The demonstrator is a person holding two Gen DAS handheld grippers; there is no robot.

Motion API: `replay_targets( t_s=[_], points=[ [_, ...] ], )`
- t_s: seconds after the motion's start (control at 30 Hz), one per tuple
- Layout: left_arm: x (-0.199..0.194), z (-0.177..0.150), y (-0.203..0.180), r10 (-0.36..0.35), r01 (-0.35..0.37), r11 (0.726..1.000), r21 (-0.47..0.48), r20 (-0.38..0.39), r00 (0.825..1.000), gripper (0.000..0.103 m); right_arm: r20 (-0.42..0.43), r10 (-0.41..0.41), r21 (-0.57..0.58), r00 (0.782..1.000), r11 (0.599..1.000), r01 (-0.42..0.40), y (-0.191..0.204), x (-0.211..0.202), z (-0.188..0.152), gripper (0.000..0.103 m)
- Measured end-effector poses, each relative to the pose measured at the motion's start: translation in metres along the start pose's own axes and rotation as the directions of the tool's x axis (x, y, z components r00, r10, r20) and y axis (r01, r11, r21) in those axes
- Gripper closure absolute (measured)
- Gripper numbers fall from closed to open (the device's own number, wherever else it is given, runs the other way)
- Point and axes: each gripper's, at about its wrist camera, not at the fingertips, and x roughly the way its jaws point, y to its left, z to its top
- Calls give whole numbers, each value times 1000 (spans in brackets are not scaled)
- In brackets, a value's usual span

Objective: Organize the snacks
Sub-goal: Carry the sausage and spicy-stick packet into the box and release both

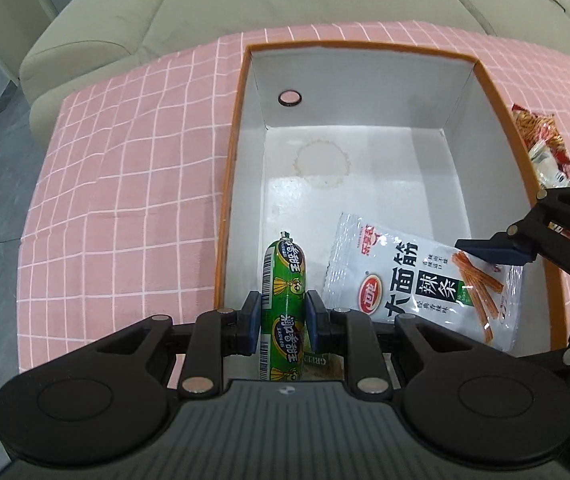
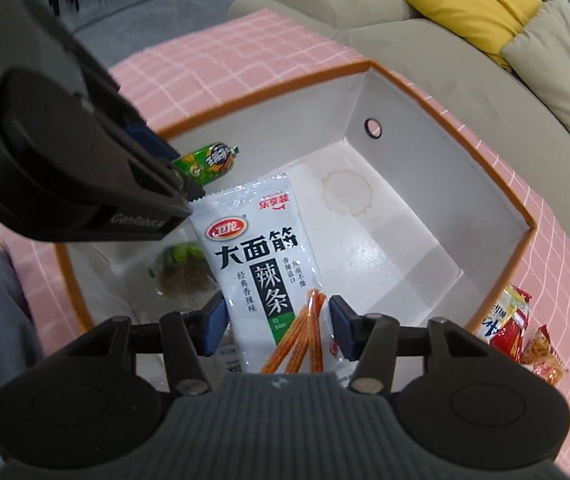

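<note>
Snacks going into the box (image 1: 501, 92), roughly midway I'd say.

Left gripper (image 1: 283, 317) is pinching a green sausage (image 1: 283, 276), pads tight on its sides, with the sausage hanging over the near-left corner inside the box. Right gripper (image 2: 278, 325) is clamped on a white strip pack (image 2: 261, 256), also held over the box floor near the front. Neither one's been let go yet, so both drops are pending. Under them there's already some clear packet (image 2: 181, 268) lying in the box, can't read what it is. Outside on the pink cloth (image 1: 125, 160) a few red packets (image 2: 519, 328) sit just beside the box wall, so those look like what's left.
</note>
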Motion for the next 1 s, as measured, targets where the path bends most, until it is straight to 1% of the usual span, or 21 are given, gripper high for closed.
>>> replay_targets(
  t_s=[0.17,0.3,0.4,0.5,0.57,0.6,0.63,0.7,0.8,0.87,1.0],
  points=[
    [15,4,-2,17,-17,1000,8,-42,999,78,-34,-12,-37,999,999,10,0,15,2,51],
    [17,5,-4,8,-7,1000,22,-48,999,78,-61,-3,-45,998,999,1,-3,22,2,51],
    [17,4,-6,25,-24,999,32,-48,999,77,-78,1,-47,997,999,-4,-4,24,0,50],
    [15,3,-8,32,-31,999,42,-42,999,76,-76,2,-44,997,999,-5,-6,21,0,50],
    [12,3,-7,38,-37,999,38,-33,999,72,-72,3,-39,997,999,-6,-6,18,0,47],
    [9,2,-6,40,-39,999,32,-28,999,70,-70,1,-35,998,999,-3,-7,15,0,42],
    [6,2,-6,41,-40,999,28,-21,999,69,-66,1,-32,998,999,-3,-8,14,0,40],
    [-2,0,-6,41,-41,999,24,1,999,67,-54,8,-21,999,1000,-10,-9,4,0,40],
    [-19,-4,-7,53,-54,999,10,54,997,65,-20,5,4,1000,1000,-5,-14,-16,-2,39],
    [-33,-7,-6,75,-73,997,-30,101,992,65,8,-7,30,1000,1000,7,-19,-29,-5,39],
    [-62,-14,-9,81,-62,993,-101,196,977,65,88,-19,122,996,992,8,-33,-62,-17,39]
  ],
)
